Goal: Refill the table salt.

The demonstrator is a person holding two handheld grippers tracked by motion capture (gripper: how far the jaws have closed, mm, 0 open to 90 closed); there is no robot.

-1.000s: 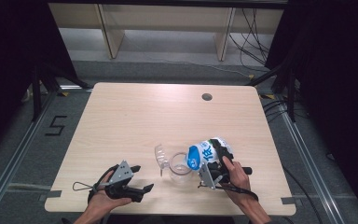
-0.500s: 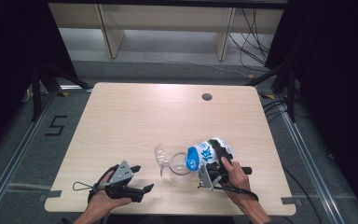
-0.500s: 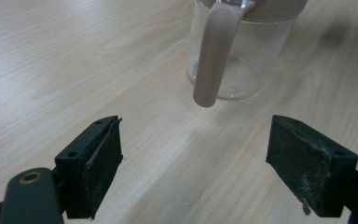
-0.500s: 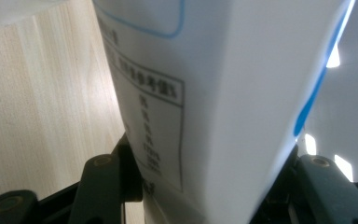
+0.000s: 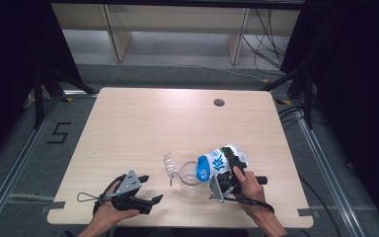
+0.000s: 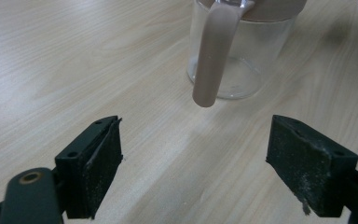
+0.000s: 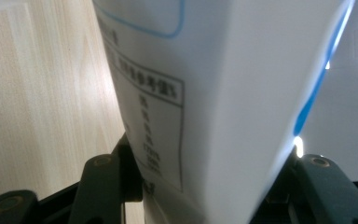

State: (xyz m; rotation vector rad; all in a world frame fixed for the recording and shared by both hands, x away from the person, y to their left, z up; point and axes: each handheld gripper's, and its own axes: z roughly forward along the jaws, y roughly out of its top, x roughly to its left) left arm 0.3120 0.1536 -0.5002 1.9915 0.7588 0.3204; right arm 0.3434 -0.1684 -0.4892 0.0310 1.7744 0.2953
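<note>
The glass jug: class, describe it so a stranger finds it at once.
On the wooden table, look near the front edge. The glass jug stands there beneath the tilted blue-and-white carton. It alone is see-through, with a beige handle.

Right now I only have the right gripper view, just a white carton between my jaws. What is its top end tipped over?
Observer: The carton leans over a clear glass pitcher on the table.
Operator: Where's the left gripper?
Observer: The left gripper rests on the table near the front edge, jaws open and holding nothing.
Operator: Is it lined up with anything?
Observer: It faces the pitcher's handle, without touching it.
</note>
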